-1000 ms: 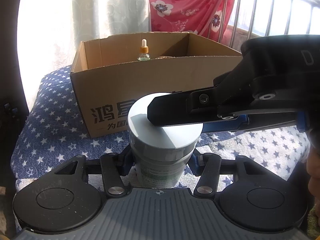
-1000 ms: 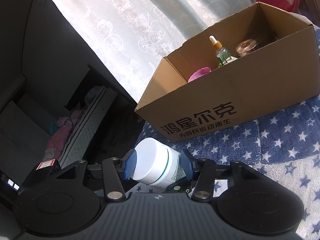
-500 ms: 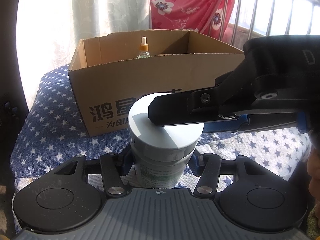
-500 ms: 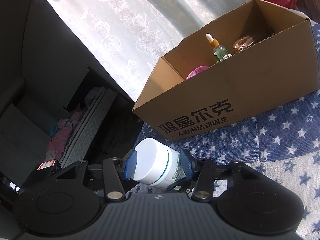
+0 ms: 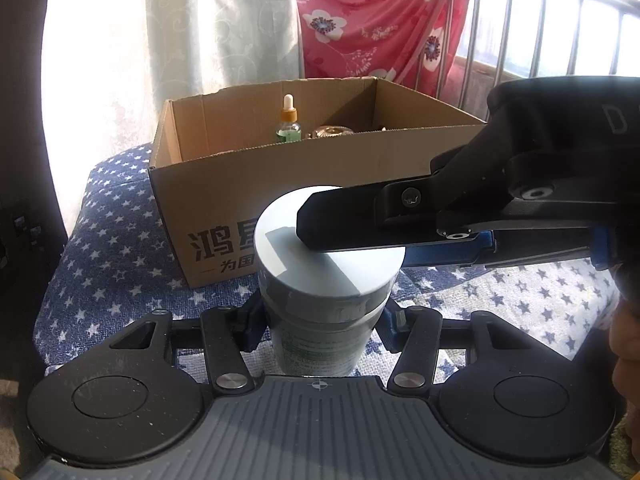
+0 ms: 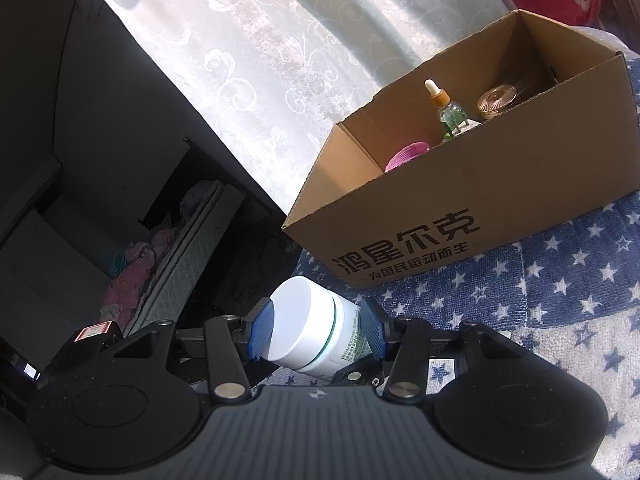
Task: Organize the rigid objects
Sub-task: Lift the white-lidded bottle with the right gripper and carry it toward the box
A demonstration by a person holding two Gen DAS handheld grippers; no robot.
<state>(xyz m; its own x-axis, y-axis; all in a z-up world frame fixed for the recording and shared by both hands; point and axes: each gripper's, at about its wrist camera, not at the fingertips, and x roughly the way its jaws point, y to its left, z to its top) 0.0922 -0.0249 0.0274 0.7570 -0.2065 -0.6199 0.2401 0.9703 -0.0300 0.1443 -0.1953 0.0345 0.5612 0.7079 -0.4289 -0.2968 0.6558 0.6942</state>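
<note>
A white jar (image 5: pixel 320 344) with a wide white lid and a green-printed label stands upright between the blue pads of my left gripper (image 5: pixel 320 328), which is shut on its body. My right gripper (image 6: pixel 316 336) is shut on the same jar (image 6: pixel 304 328). In the left wrist view its black finger (image 5: pixel 344 220) reaches in from the right and lies across the lid. Behind the jar stands an open cardboard box (image 5: pixel 360 168) with black printed characters. The box (image 6: pixel 500 196) holds a dropper bottle (image 6: pixel 444 108), a gold-lidded jar (image 6: pixel 496 100) and a pink round thing (image 6: pixel 406 154).
A blue cloth with white stars (image 5: pixel 120 248) covers the surface under the box. A pale curtain (image 5: pixel 220 20), a red floral cloth (image 5: pixel 372 20) and a metal railing (image 5: pixel 560 32) stand behind. Dark furniture with a shelf (image 6: pixel 120 240) drops off at the left. A hand (image 5: pixel 628 352) shows at the right edge.
</note>
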